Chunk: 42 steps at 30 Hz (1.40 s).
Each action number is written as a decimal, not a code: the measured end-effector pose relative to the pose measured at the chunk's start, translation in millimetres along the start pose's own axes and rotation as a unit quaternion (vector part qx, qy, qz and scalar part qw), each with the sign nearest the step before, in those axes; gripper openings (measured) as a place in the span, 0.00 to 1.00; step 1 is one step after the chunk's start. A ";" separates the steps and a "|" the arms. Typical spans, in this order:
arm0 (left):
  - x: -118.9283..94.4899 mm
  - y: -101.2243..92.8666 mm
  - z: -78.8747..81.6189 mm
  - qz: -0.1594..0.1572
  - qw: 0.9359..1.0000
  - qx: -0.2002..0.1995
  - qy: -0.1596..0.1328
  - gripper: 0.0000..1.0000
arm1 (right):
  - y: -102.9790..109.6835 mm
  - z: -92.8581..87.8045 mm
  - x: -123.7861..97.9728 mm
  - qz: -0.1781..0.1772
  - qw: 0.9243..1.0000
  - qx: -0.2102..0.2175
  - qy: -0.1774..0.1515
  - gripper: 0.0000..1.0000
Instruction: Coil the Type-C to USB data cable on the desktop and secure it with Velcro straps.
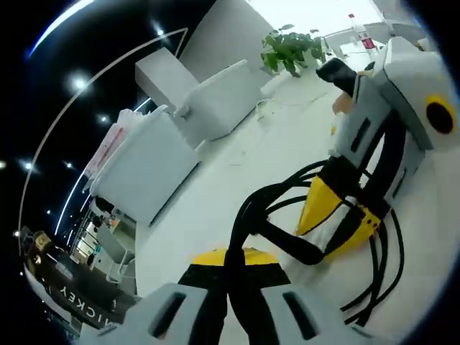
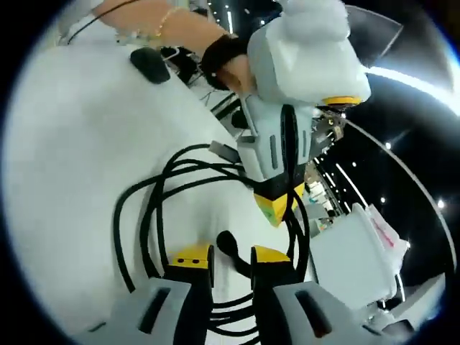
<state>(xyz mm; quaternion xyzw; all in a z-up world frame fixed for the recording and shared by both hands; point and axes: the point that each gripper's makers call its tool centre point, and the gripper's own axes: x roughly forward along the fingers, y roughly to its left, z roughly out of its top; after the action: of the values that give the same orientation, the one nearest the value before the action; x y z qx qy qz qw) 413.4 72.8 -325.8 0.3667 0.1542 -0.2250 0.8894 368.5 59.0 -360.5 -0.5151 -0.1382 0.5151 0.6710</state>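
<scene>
The black data cable (image 1: 251, 208) lies in several loose loops on the white desktop (image 1: 215, 187). My left gripper (image 1: 237, 257) is shut on a bundle of its strands, which run up between the yellow tips. My right gripper (image 1: 334, 219) comes in from the right, its yellow jaws astride the same loops. In the right gripper view, my right gripper (image 2: 231, 255) stands open with a black strand of the cable (image 2: 151, 208) rising in the gap. The left gripper (image 2: 279, 205) reaches down from above onto the coil. A grey plug (image 2: 224, 152) sticks out beside it.
White lidded bins (image 1: 147, 169) and another bin (image 1: 219, 108) line the desk's far side, with a potted plant (image 1: 291, 49) and a bottle (image 1: 357, 29) beyond. A black oval object (image 2: 149, 65) lies on the desk. A hand with a black wristband (image 2: 224, 54) holds the left gripper.
</scene>
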 end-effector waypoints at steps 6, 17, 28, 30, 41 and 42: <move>-5.7 -3.9 -3.1 -0.002 1.000 -0.010 -0.001 0.05 | -3.5 -3.6 17.8 -0.008 0.996 -0.081 0.029 0.02; -19.1 -105.6 55.8 -0.108 0.989 -0.083 -0.065 0.05 | 31.3 2.6 -95.5 -0.051 0.995 -0.084 -0.003 0.01; -12.2 -216.8 142.1 -0.217 0.968 -0.067 -0.106 0.05 | 52.0 -29.3 -227.5 -0.087 0.996 -0.017 0.033 0.01; -7.4 -230.7 151.8 -0.223 0.968 -0.058 -0.103 0.06 | 52.6 -36.3 -238.4 -0.091 0.995 -0.009 0.040 0.01; 2.1 -257.9 155.8 -0.259 0.959 -0.051 -0.104 0.13 | 68.5 -47.2 -252.2 -0.074 0.996 0.029 0.033 0.01; 1.2 -256.3 155.4 -0.256 0.959 -0.050 -0.108 0.15 | 68.0 -46.4 -252.8 -0.075 0.996 0.036 0.027 0.01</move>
<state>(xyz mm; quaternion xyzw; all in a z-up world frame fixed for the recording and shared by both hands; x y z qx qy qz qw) 299.8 -201.2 -369.5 0.2434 0.1570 -0.4756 0.8306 255.4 -181.4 -349.9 -0.4928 -0.1393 0.4541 0.7291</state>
